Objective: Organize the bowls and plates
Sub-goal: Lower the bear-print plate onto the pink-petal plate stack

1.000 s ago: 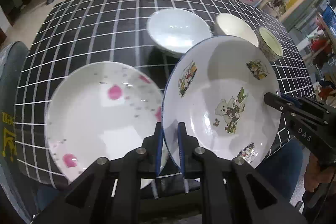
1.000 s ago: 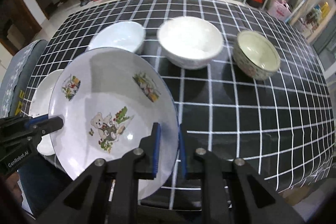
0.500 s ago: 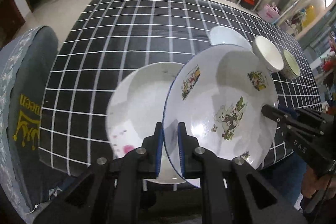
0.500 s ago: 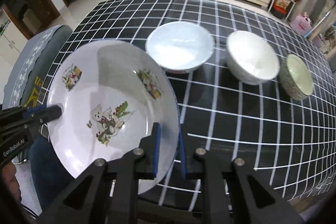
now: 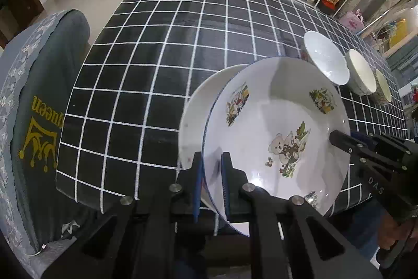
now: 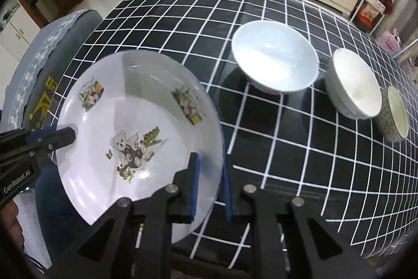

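Behind the teddy plate point(image 5: 277, 137) both hand-held grippers, left point(image 5: 211, 174) and right point(image 6: 210, 175), are gripping, another plate point(image 5: 194, 109) is lying mostly hidden, bowls point(image 6: 274, 64) sitting beyond

Black left gripper point(image 5: 211, 182) and right gripper point(image 6: 210, 183), 2 blue-padded fingers each, silver screws, white "GenRobot.AI" lettering.

"GenRobot.AI", left gripper point(image 6: 56, 137); "DAS", right gripper point(image 5: 339, 140)
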